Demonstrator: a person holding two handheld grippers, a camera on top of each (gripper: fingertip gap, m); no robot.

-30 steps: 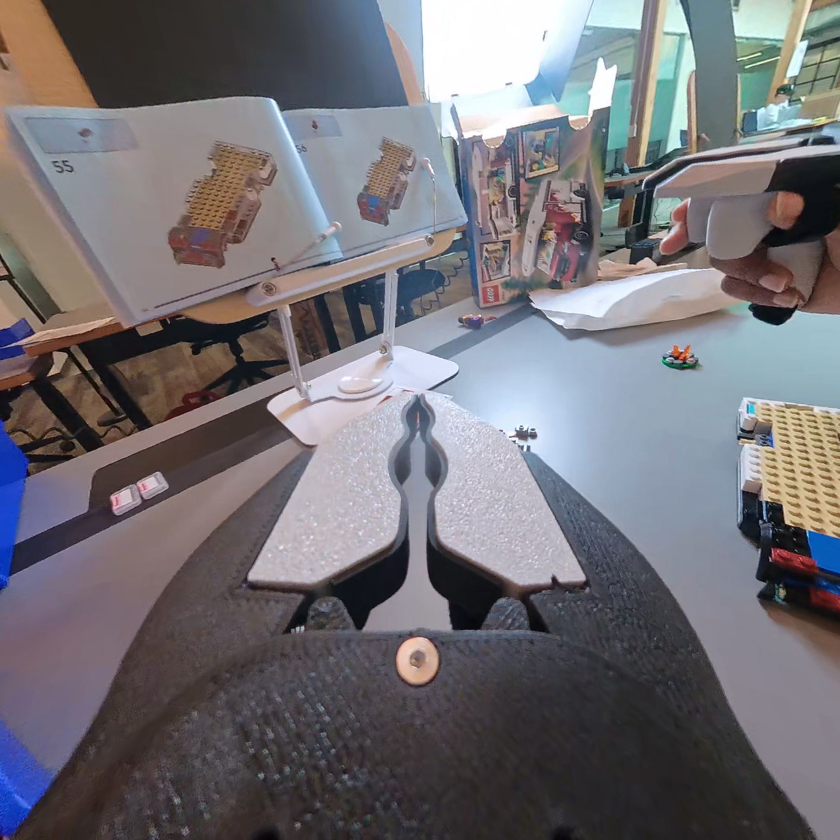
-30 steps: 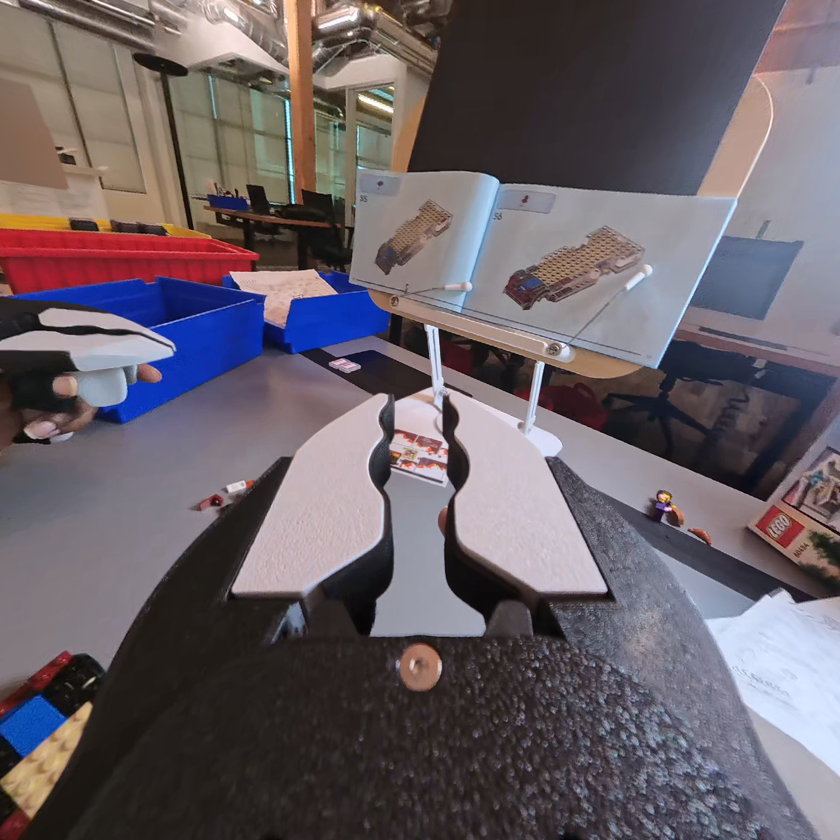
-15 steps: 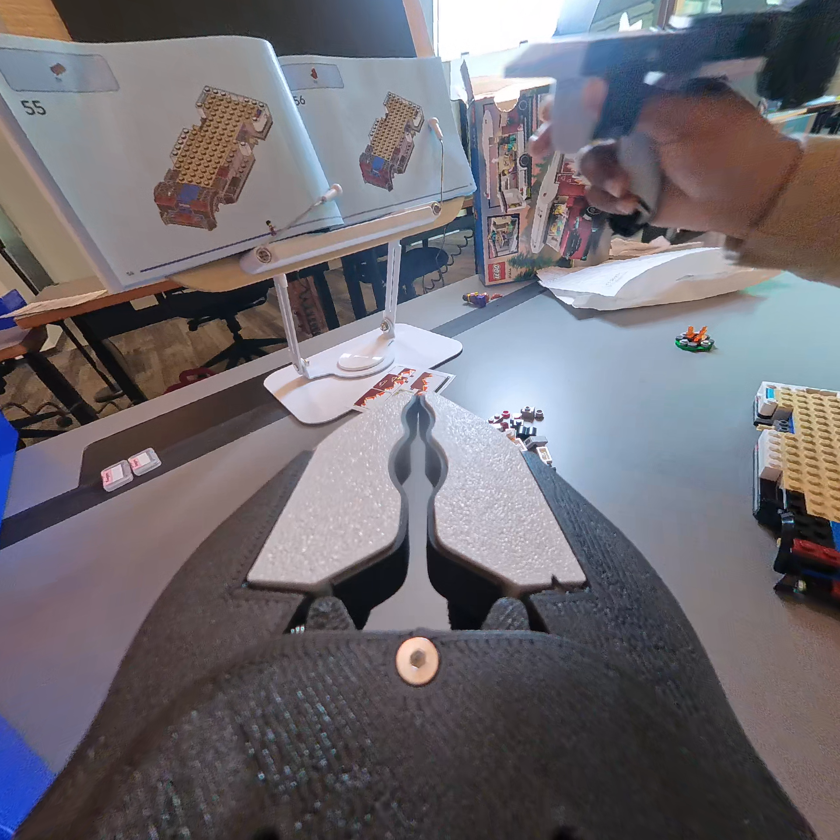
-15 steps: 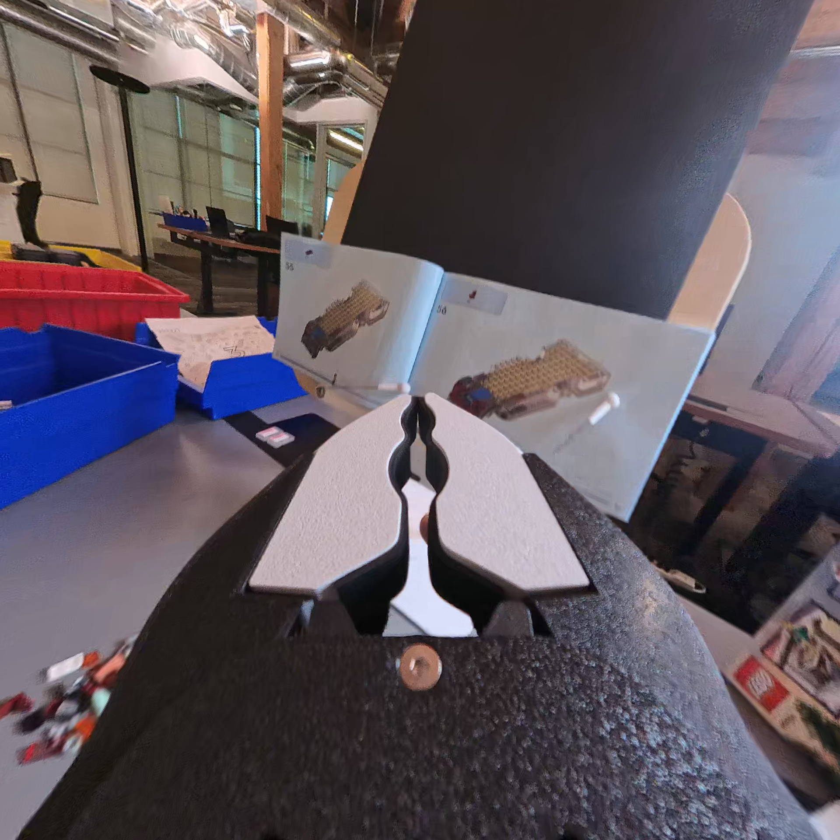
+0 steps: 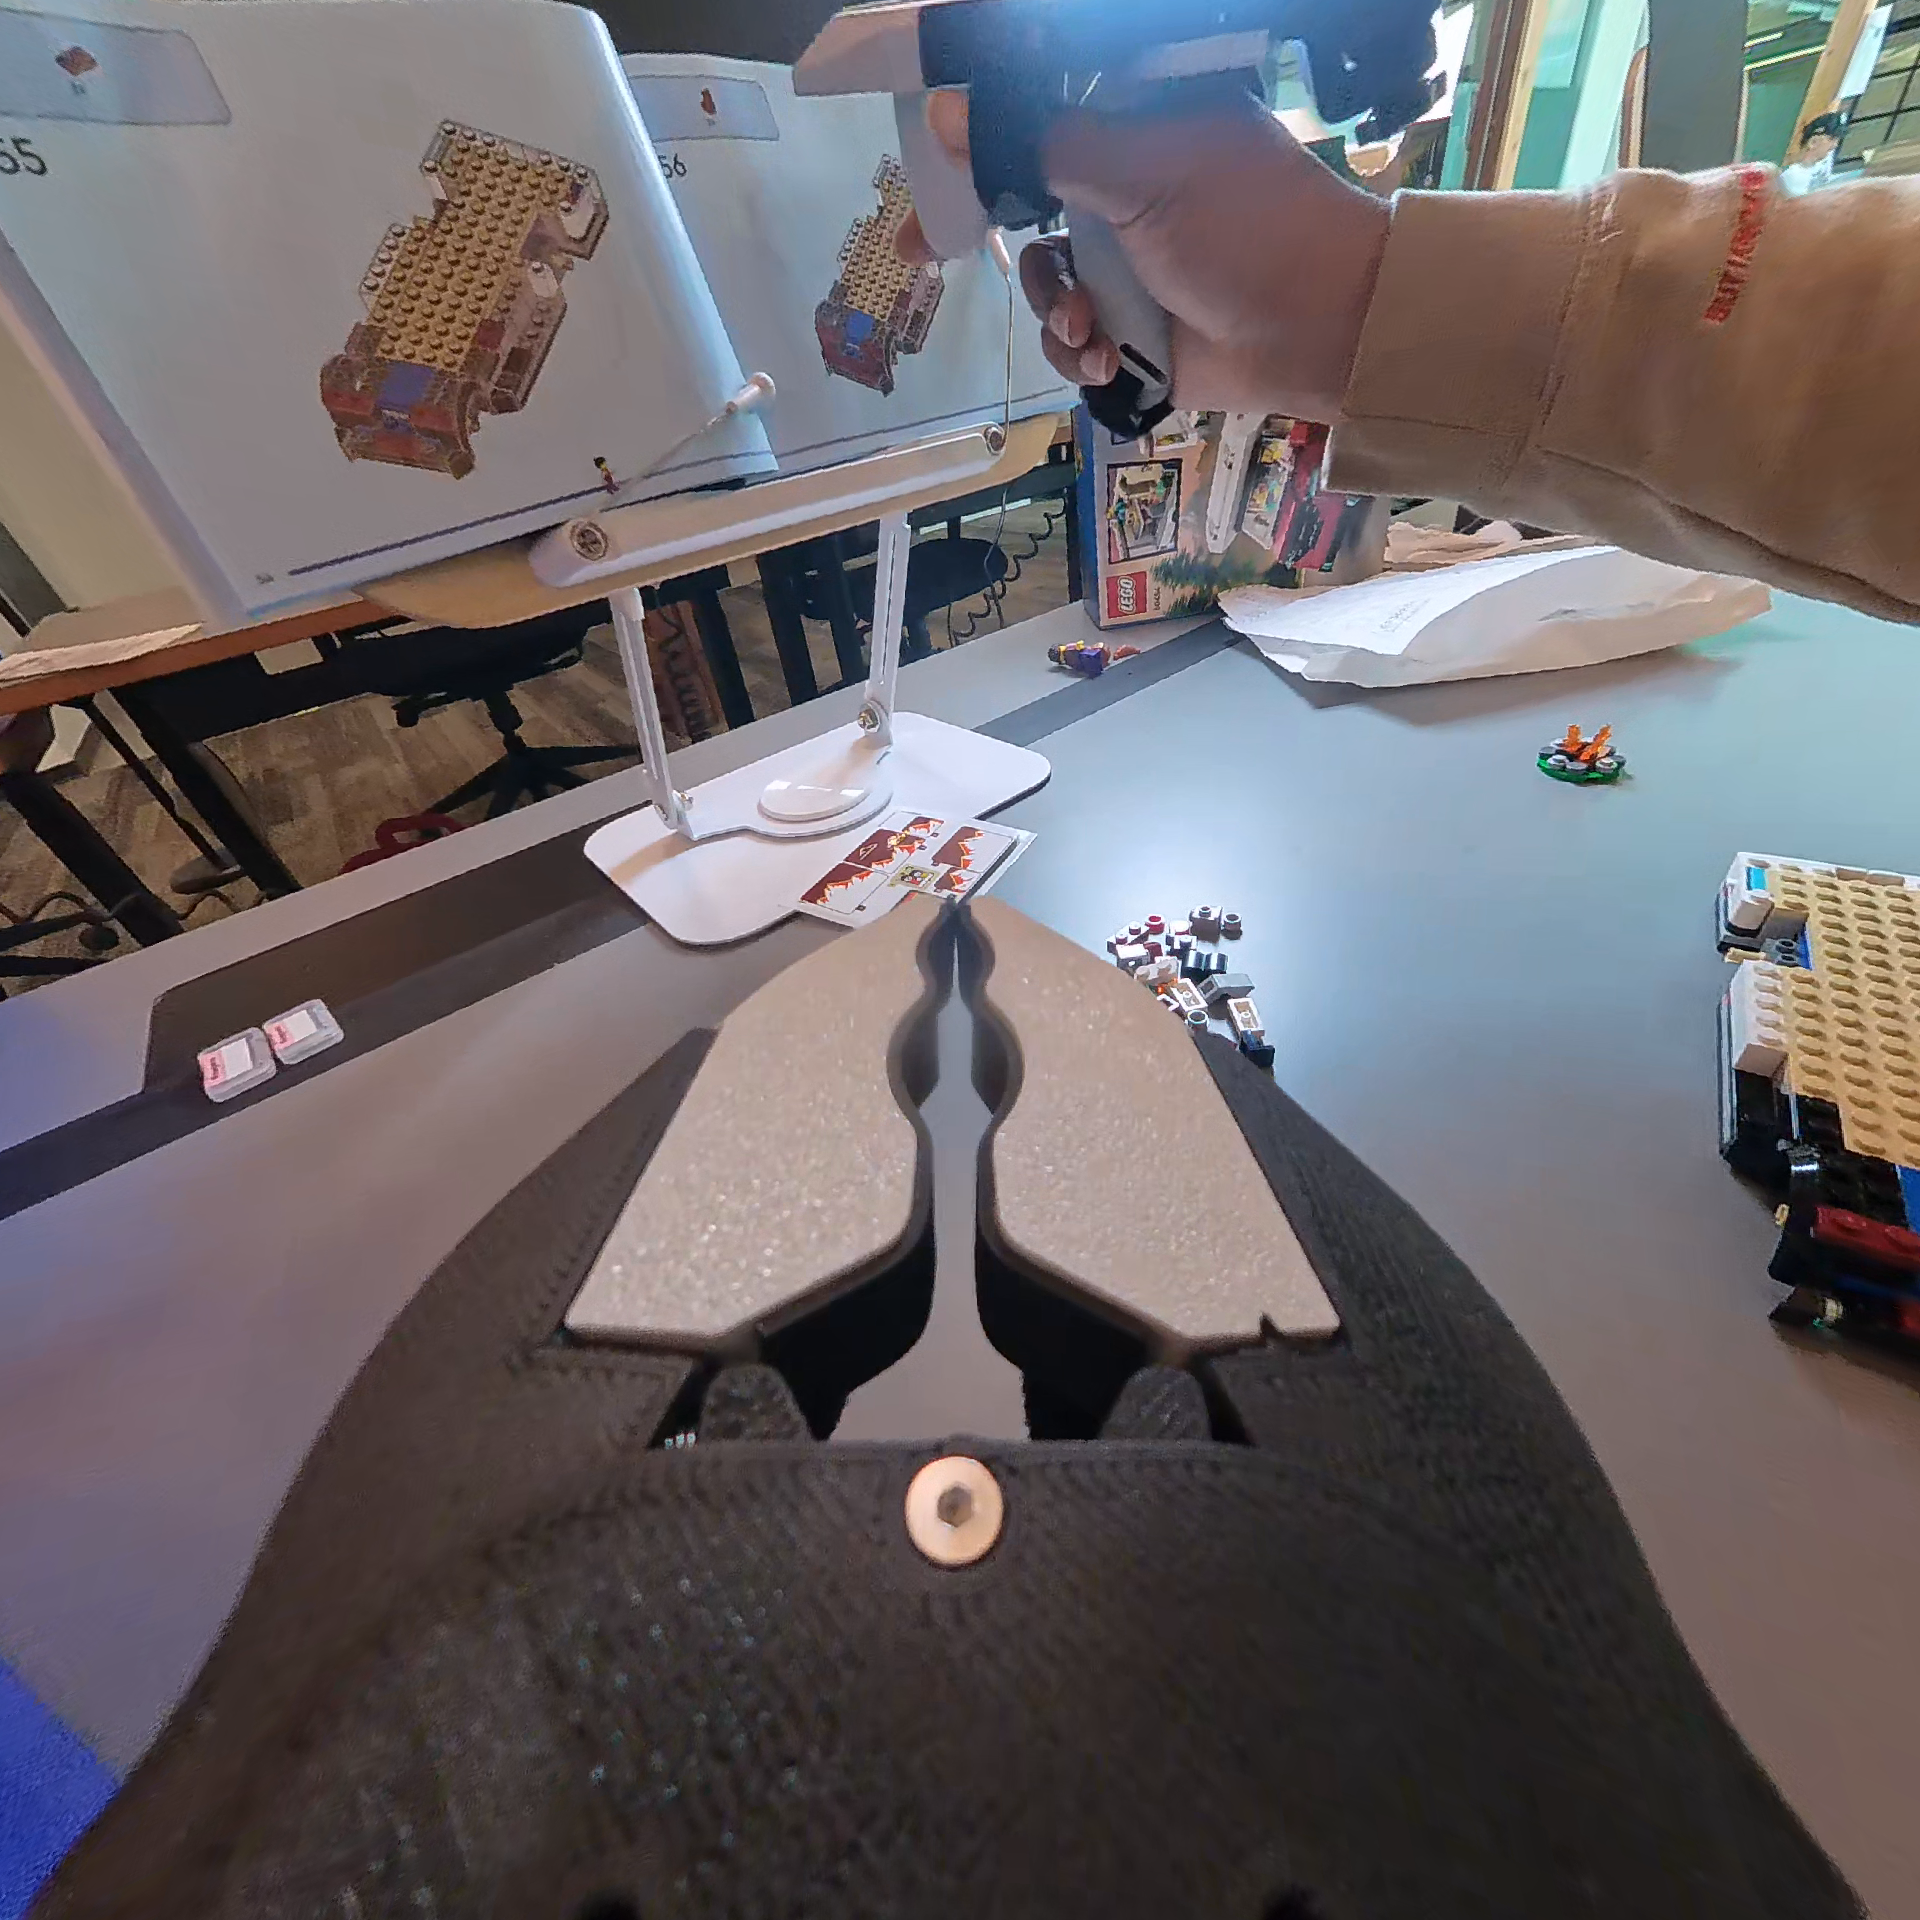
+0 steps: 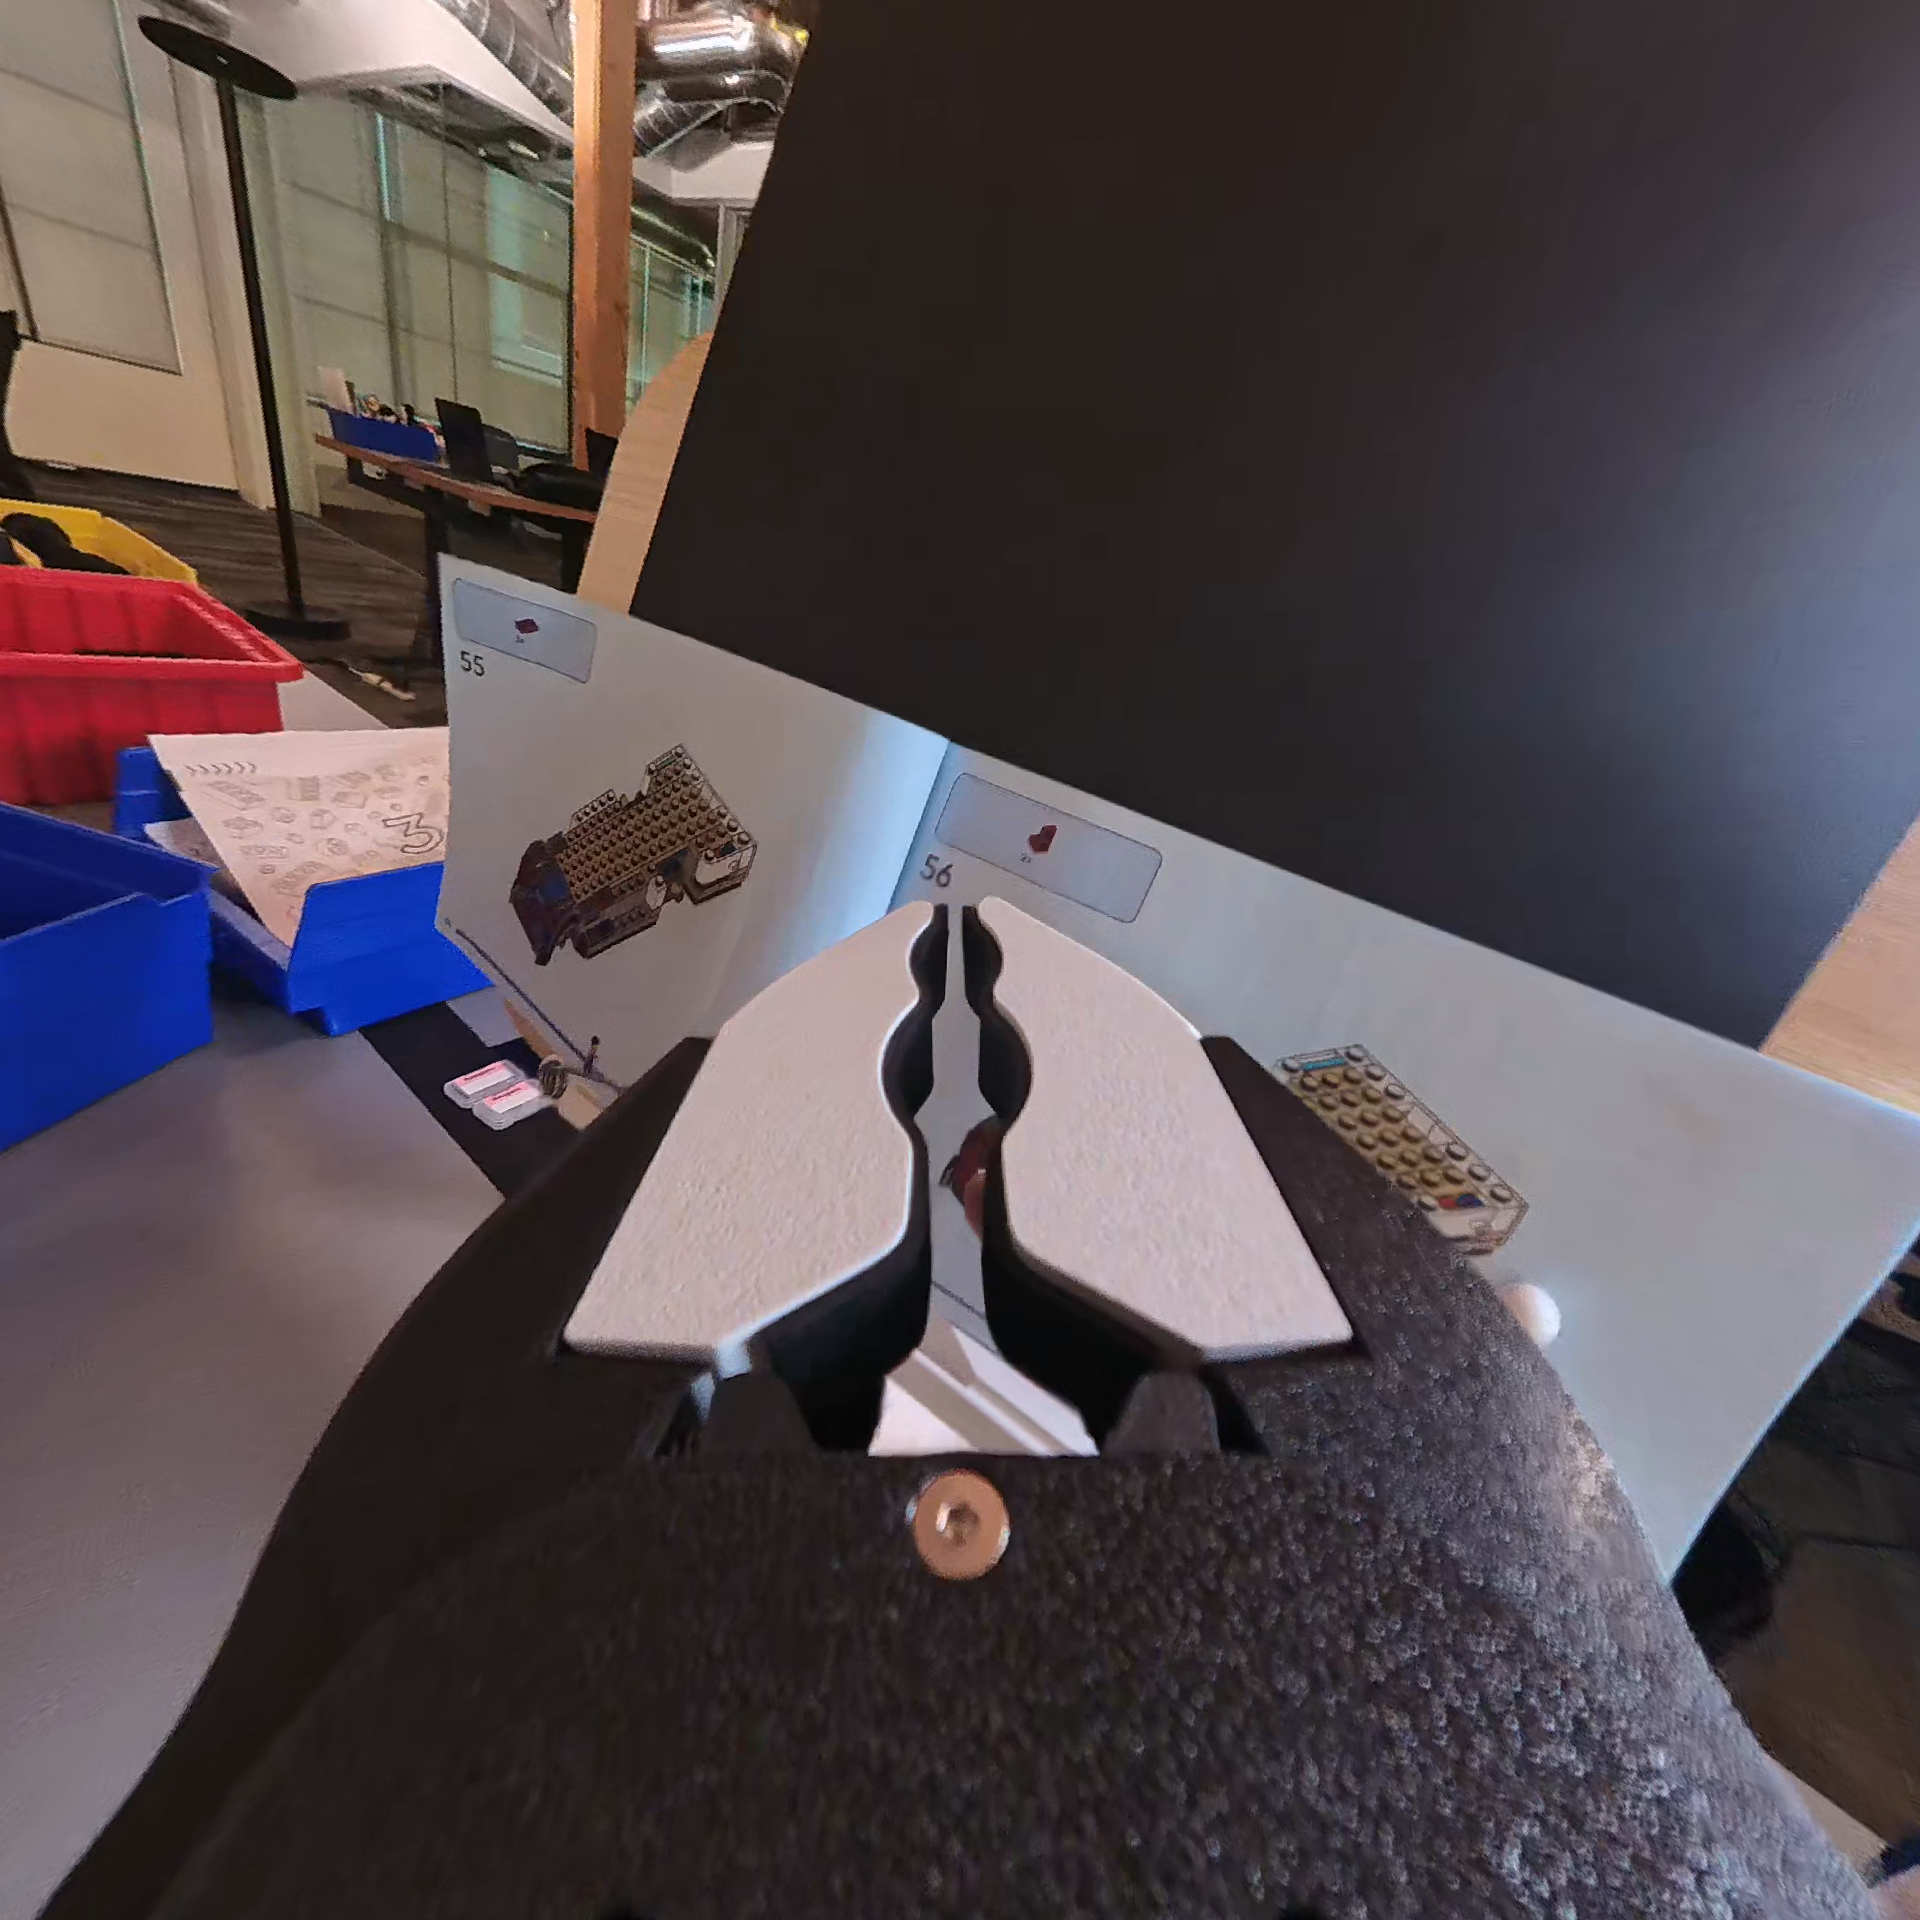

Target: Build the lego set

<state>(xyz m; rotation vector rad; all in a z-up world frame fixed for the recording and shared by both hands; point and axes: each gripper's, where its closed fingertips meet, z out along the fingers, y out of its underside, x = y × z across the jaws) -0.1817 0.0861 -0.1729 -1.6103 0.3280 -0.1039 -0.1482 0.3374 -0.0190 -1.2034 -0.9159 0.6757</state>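
Note:
My left gripper (image 5: 951, 916) is shut with nothing between its pads. It hovers over the grey table (image 5: 1403, 935), just short of a sticker sheet (image 5: 914, 868) lying against the white book stand's base (image 5: 727, 862). My right gripper (image 6: 956, 916) is raised in front of the open instruction booklet (image 6: 727, 831). Its tips are by the upper left of the right-hand page, all but closed, with only a thin slit and nothing between them. The left wrist view shows it held by a hand (image 5: 1195, 260) before the booklet (image 5: 416, 260).
Loose small bricks (image 5: 1195, 966) lie right of my left gripper. A tan-topped brick model (image 5: 1849, 1039) sits at the right edge. A campfire piece (image 5: 1581, 753), a paper bag (image 5: 1486, 613) and a toy box (image 5: 1195, 520) stand farther back. Blue bins (image 6: 94, 966) and a red bin (image 6: 125, 675) stand at the left. One gripper's finger ends stand about 30 cm off the other's.
My right gripper closed on air and rose from above the table to the booklet's right page. My left gripper stayed shut and shifted slightly.

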